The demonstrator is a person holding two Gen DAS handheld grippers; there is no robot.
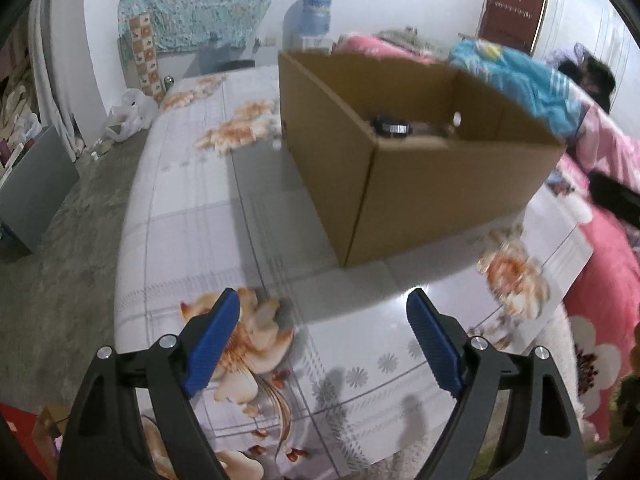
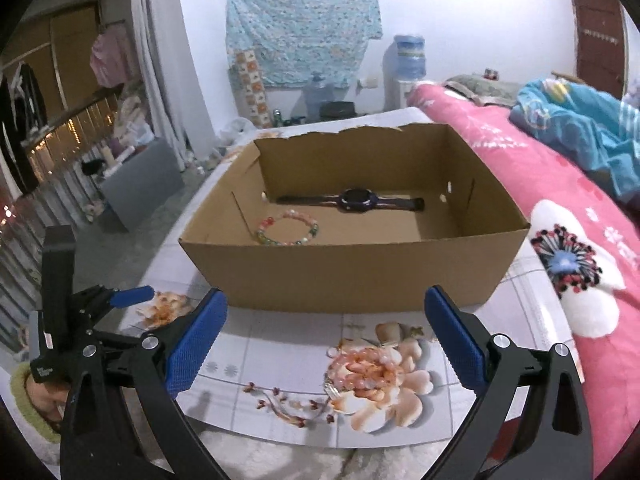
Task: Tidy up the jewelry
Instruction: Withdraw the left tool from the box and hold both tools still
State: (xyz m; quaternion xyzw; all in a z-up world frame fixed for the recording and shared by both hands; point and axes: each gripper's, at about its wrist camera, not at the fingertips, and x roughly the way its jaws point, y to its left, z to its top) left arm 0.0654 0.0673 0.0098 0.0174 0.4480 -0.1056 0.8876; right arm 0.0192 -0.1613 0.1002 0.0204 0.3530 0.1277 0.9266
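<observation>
Both tongs stand spread wide with nothing between their blue ribbed pads. The right gripper (image 2: pixel 325 334) hovers over the glossy white table with printed orange flowers (image 2: pixel 280 364), and just beyond its tips sits the open brown cardboard box (image 2: pixel 352 268). Inside, toward the near left corner, lies a bracelet of pastel round beads (image 2: pixel 289 228); behind it, along the far wall, a dark purple wristwatch with a flat strap (image 2: pixel 352 200). The left gripper (image 1: pixel 323 330) hangs empty over the same tabletop (the box ahead and to its right, slightly blurred).
</observation>
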